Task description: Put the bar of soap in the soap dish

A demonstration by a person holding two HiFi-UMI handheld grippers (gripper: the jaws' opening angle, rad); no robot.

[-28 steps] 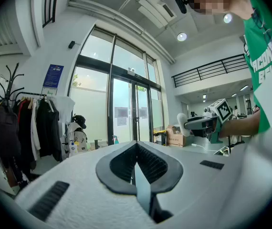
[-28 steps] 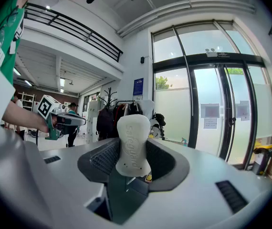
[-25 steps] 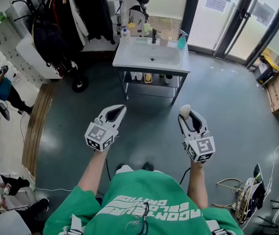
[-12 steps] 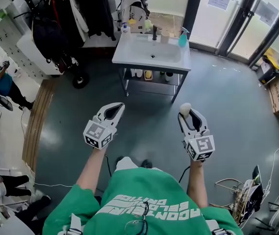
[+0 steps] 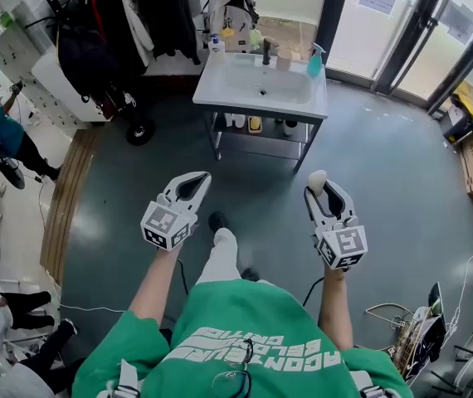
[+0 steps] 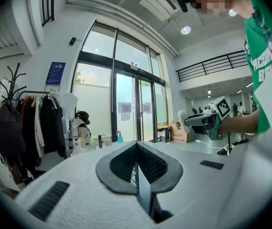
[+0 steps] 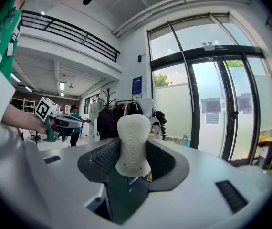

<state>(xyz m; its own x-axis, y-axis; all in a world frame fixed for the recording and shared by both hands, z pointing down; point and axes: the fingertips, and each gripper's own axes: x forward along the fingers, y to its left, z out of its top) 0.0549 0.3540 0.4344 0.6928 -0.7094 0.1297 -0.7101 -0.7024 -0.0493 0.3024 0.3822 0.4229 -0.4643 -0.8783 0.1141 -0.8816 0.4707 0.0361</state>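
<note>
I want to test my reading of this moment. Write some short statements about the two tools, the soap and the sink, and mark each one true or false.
1. The right tool grips a white bar of soap between its jaws. True.
2. The left tool carries a second soap bar. False: its jaws are together with nothing between them.
3. The white sink stands ahead of the person, apart from both tools. True.
4. The bar of soap lies in the sink basin. False: it is in the right tool, above the floor.
5. A teal spray bottle stands at the sink's back right corner. True.
</note>
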